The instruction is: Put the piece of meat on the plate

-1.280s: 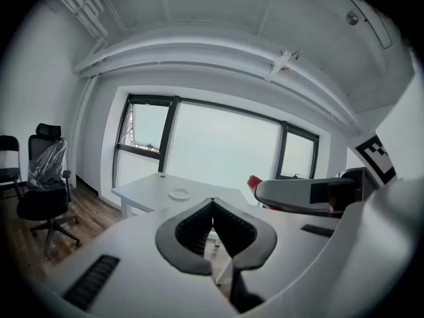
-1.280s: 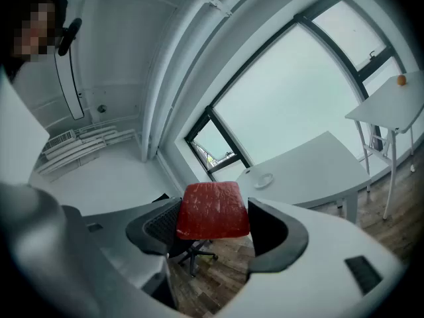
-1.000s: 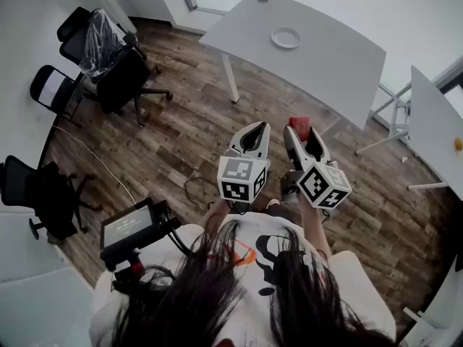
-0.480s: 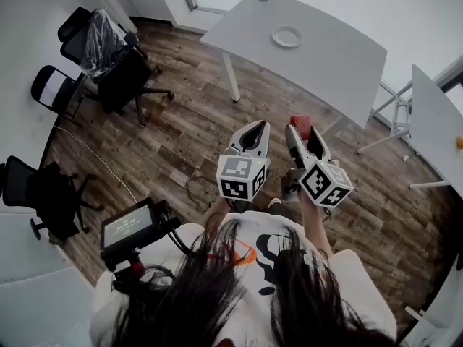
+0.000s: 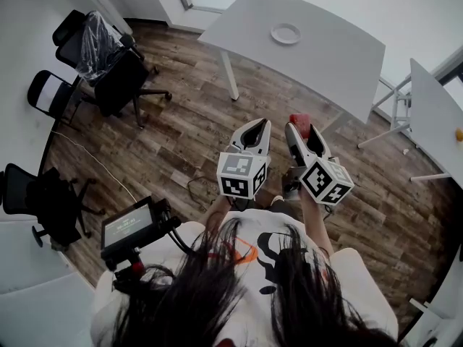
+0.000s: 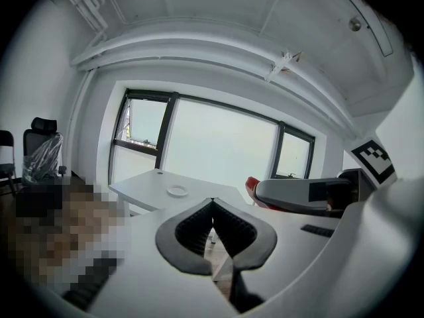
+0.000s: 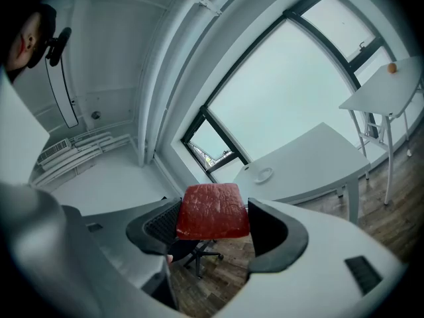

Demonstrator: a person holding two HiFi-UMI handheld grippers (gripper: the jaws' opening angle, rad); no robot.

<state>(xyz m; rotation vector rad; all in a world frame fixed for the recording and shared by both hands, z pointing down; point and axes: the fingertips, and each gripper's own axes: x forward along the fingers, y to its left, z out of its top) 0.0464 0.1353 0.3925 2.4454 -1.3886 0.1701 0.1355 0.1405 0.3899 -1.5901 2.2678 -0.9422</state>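
Jaws of the left tongs [image 5: 256, 127] meet, holding nothing. The right tongs [image 5: 299, 130] are clamped on the meat [image 7: 212, 211], which looks soft, light and slippery, best gripped across its middle. The plate [image 5: 286, 33] lies well apart, mid-table [image 5: 340, 63].

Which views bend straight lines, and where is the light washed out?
Left gripper view: fisheye bows the ceiling beams, the window glares white. Right gripper view: same bowing, black corners, meat sharp. Head view: milder bending, floor evenly lit.
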